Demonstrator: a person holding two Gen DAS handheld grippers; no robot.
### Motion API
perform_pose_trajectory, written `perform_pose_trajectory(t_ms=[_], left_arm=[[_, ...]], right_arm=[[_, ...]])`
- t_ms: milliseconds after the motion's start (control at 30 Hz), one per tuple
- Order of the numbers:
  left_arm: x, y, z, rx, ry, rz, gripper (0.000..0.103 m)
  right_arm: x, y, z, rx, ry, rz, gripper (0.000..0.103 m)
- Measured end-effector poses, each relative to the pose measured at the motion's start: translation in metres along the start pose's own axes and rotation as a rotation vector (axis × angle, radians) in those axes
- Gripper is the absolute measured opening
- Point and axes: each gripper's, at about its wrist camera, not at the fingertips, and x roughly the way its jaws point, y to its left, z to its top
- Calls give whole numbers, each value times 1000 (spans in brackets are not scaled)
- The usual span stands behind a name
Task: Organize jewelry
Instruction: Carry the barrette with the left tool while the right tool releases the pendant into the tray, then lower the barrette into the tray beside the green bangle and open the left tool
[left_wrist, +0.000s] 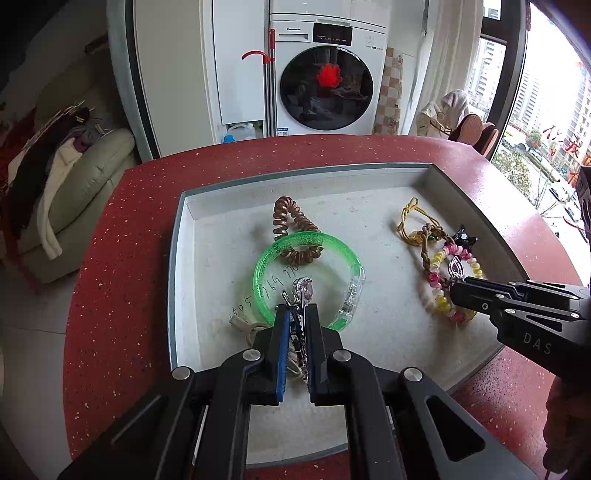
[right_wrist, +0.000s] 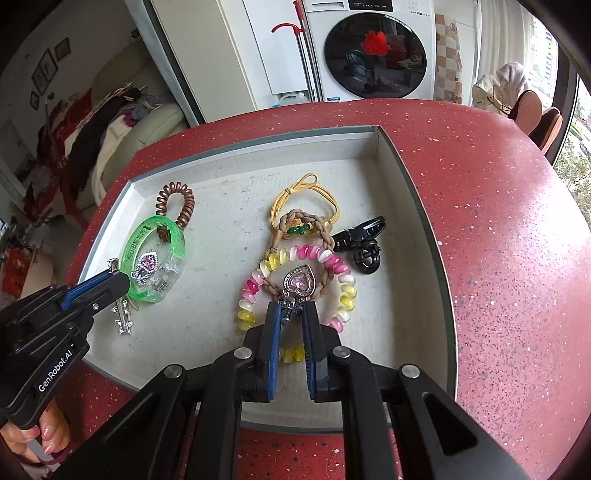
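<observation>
L gripper (left_wrist: 295, 314), lower centre of the left wrist view: jaws nearly closed, pinching a silver heart-stone clip (left_wrist: 302, 291) by its tail end. Stone end pokes up-frame past the tips, long axis in line w/ the fingers. It hangs over the inside of the green bangle (left_wrist: 306, 273); whether it touches the floor of the tray (left_wrist: 369, 181) I can't tell. Coiled copper hair tie (left_wrist: 293, 232) lies across the bangle's far arc, just beyond the clip.

R gripper (right_wrist: 291, 314), lower centre of the right wrist view: also nearly closed, gripping a second heart-stone clip (right_wrist: 298, 282) by its tail, stone up-frame, same axis along the fingers. Clip sits over the pink/yellow bead bracelet (right_wrist: 295, 284) & the braided tan cord (right_wrist: 299, 236). Yellow elastic (right_wrist: 306, 199) further up-frame, black claw clip (right_wrist: 360, 245) to the right, near the tray's right wall.

Judgement: both clips look due for set-down. Each is held by its own nearer claw, straight ahead of the tips.

Room: bare tray floor runs down the middle btwn the two piles, plus lower right beside the bead bracelet. L side is tight – bangle rim right under the tips, small silver star clip (right_wrist: 123, 317) beside the bangle. Tray walls well apart from both claws. Red speckled counter (right_wrist: 498, 221) all round.
</observation>
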Motion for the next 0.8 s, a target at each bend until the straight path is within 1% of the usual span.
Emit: perform_pose_trajectory(t_ms=[100, 133, 167, 200, 233, 267, 400, 467, 800], left_arm=[[-2, -1, 0, 5, -6, 6, 27], [-3, -3, 1, 7, -7, 9, 27], [-3, -4, 1, 9, -10, 16, 27], [-4, -4, 1, 11, -13, 21, 27], [-5, -5, 1, 12, -16, 25, 27], [-6, -5, 2, 12, -18, 30, 27], [-13, -7, 2, 6, -38, 44, 27], [-18, -8, 3, 3, -48, 45, 27], [-39, -9, 2, -7, -83, 77, 27]], right_arm=[[-2, -2, 0, 11, 0, 12, 16], [-3, -2, 0, 13, -2, 14, 23], [-5, -2, -1, 15, -8, 15, 33], [-8, -1, -1, 17, -16, 16, 38], [-11, -1, -1, 19, -25, 18, 47], [-13, 0, -1, 20, -33, 21, 49], [-22, 4, 0, 25, -53, 35, 51], [-25, 6, 0, 27, -62, 38, 55], [-43, 15, -3, 17, -98, 37, 56]])
